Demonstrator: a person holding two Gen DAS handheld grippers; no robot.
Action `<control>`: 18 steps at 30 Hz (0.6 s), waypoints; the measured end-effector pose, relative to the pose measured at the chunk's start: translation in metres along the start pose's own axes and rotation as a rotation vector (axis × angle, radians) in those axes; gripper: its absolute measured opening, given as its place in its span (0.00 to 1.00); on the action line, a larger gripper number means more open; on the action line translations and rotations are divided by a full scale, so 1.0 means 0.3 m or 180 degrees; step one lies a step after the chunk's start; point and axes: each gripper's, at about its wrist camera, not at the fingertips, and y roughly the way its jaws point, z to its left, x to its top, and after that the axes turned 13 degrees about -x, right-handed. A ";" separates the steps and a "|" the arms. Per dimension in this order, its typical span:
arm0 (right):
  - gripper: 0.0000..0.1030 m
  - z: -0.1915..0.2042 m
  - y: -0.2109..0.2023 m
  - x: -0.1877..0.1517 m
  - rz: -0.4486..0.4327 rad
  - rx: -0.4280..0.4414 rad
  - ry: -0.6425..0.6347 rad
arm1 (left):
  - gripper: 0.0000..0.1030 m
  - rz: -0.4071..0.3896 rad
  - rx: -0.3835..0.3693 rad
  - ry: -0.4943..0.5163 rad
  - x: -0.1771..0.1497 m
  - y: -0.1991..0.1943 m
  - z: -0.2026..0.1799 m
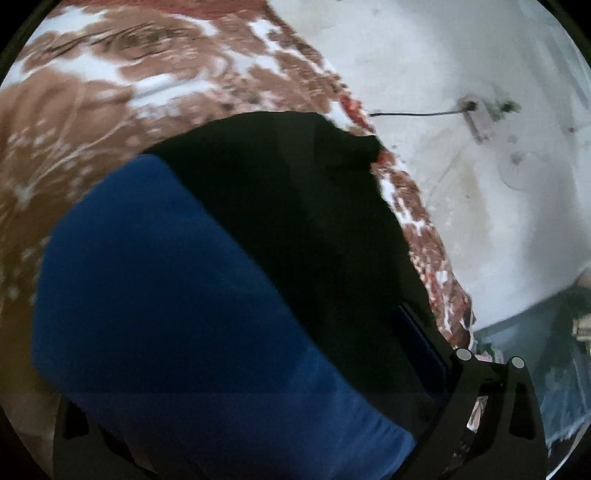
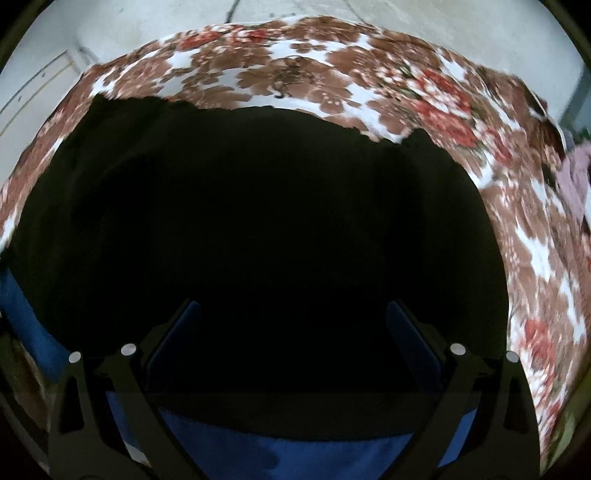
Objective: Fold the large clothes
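A large garment with a black part (image 1: 288, 206) and a blue part (image 1: 166, 302) lies on a brown, white and red floral bedspread (image 1: 110, 74). In the left wrist view it fills the middle and covers my left gripper's left finger; only the right finger (image 1: 424, 343) shows, beside the black cloth. In the right wrist view the black cloth (image 2: 258, 206) spreads wide on the bedspread (image 2: 295, 62), with a blue band (image 2: 295, 454) at the bottom. My right gripper (image 2: 291, 332) is open, its fingers spread over the black cloth.
A pale wall or floor (image 1: 461, 166) with a thin dark wire (image 1: 413, 114) lies beyond the bed's right edge. A pinkish cloth (image 2: 576, 181) sits at the right edge of the bed. Pale floor (image 2: 147, 22) shows beyond the far edge.
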 end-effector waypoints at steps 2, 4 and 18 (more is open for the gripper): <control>0.95 0.000 0.006 -0.005 0.0011 0.0004 0.0010 | 0.95 0.0048 -0.0011 0.0081 -0.022 -0.008 0.008; 0.95 -0.001 0.003 -0.006 0.0017 -0.0020 0.0051 | 0.86 0.0043 -0.0101 -0.0025 -0.042 -0.024 0.050; 0.95 0.154 -0.029 -0.025 -0.0007 -0.0298 0.0278 | 0.16 0.0154 -0.0278 -0.0313 -0.010 -0.044 0.090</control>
